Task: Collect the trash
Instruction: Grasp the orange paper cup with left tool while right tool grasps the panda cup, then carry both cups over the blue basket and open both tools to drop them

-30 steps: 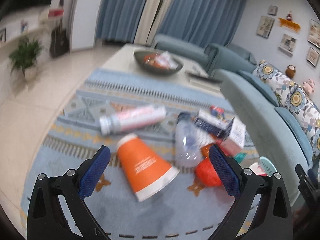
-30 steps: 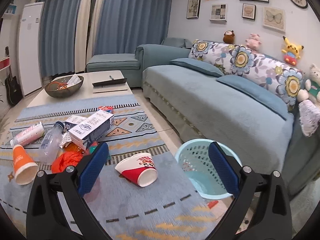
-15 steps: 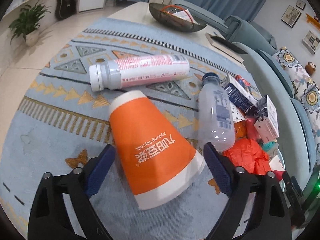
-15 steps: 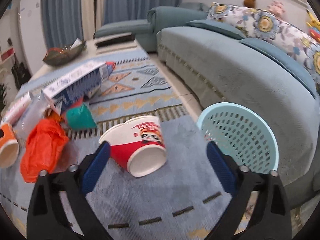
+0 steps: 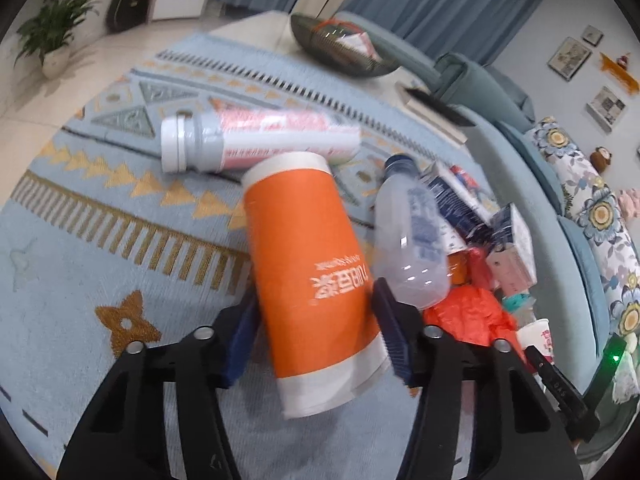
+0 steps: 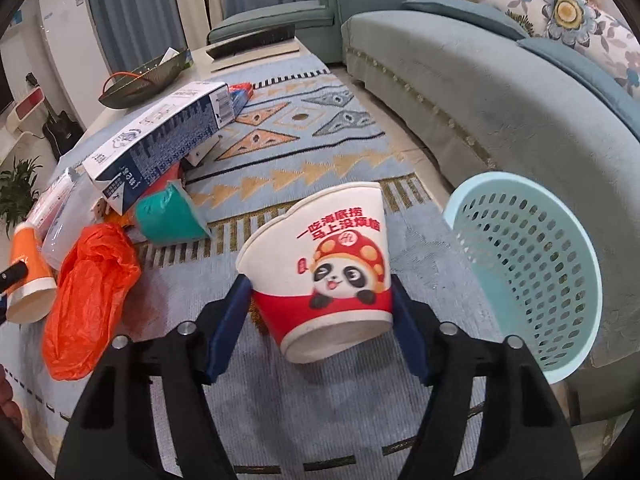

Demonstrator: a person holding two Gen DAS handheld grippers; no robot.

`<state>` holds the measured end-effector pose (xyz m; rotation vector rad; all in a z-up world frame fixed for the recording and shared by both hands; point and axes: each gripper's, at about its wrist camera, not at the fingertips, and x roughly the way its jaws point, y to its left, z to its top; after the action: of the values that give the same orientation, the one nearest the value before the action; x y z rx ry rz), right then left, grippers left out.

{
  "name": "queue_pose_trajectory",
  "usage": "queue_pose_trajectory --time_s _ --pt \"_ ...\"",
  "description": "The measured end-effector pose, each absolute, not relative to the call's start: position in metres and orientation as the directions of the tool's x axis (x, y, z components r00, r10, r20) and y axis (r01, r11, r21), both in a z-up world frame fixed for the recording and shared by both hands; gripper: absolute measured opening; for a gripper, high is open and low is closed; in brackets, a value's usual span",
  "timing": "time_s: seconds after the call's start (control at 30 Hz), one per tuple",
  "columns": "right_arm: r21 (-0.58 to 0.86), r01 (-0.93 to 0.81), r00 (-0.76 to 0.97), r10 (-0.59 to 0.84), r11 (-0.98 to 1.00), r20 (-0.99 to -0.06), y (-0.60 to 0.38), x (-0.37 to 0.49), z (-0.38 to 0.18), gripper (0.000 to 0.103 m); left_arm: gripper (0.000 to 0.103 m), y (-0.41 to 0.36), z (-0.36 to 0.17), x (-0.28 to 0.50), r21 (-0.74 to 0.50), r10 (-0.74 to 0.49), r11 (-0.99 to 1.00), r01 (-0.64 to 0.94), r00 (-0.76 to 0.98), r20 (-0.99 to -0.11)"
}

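My left gripper [image 5: 316,336] has its two blue pads closed against the sides of one orange paper cup [image 5: 310,276], narrow base pointing away from me and wide rim toward me. My right gripper [image 6: 320,326] is clamped the same way on one noodle cup [image 6: 324,264], white and red with a panda on it, its base toward me and its open mouth away.

On the patterned rug [image 5: 100,216] I count two bottles: a white one with a pink label [image 5: 256,140] lying on its side just beyond the orange cup, and a clear one with a blue cap [image 5: 412,236] just to the right of the orange cup. One crumpled orange plastic bag [image 6: 88,296] lies left of the noodle cup, with one teal wrapper [image 6: 168,216] near it and one long blue-and-white carton [image 6: 160,140] resting above that. One pale blue basket [image 6: 532,276] lies tipped on its side to the right, beside the sofa [image 6: 500,92].
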<state>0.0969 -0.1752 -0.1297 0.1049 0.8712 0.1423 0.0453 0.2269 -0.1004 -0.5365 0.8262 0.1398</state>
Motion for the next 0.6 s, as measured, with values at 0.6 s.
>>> queue_pose_trajectory --time_s 0.6 --pt "0.104 0.073 0.843 -0.006 0.992 -0.538 -0.262 0.077 -0.029 0.051 0.046 0.095 0.029 0.06 -0.364 -0.254 0.928 0.082 0.854 -0.454"
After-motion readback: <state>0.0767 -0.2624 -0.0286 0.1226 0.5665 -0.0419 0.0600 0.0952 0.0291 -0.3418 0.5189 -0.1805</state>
